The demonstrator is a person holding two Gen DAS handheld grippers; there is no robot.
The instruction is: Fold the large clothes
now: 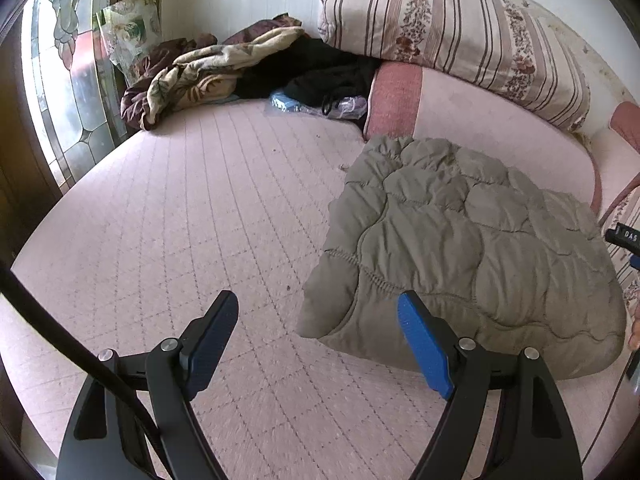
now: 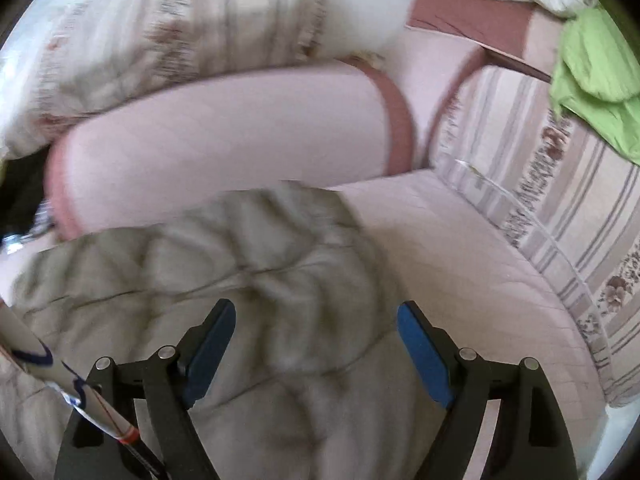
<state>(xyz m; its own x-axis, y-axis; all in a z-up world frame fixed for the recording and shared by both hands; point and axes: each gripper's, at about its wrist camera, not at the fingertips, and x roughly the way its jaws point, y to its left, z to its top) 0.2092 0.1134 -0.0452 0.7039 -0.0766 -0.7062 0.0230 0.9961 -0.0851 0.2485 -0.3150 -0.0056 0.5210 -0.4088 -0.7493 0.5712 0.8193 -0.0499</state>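
Observation:
A grey-green quilted jacket lies folded into a thick bundle on the pink quilted bed. My left gripper hovers open over the bed at the jacket's near left corner, with nothing between its blue pads. In the right wrist view the same jacket shows blurred below my right gripper, which stands open above it and holds nothing. A small dark part of the right gripper shows at the right edge of the left wrist view.
A striped floral pillow rests on a pink bolster at the head of the bed. Crumpled blankets, dark clothes and a plastic bag sit at the far left. A green garment lies at the right.

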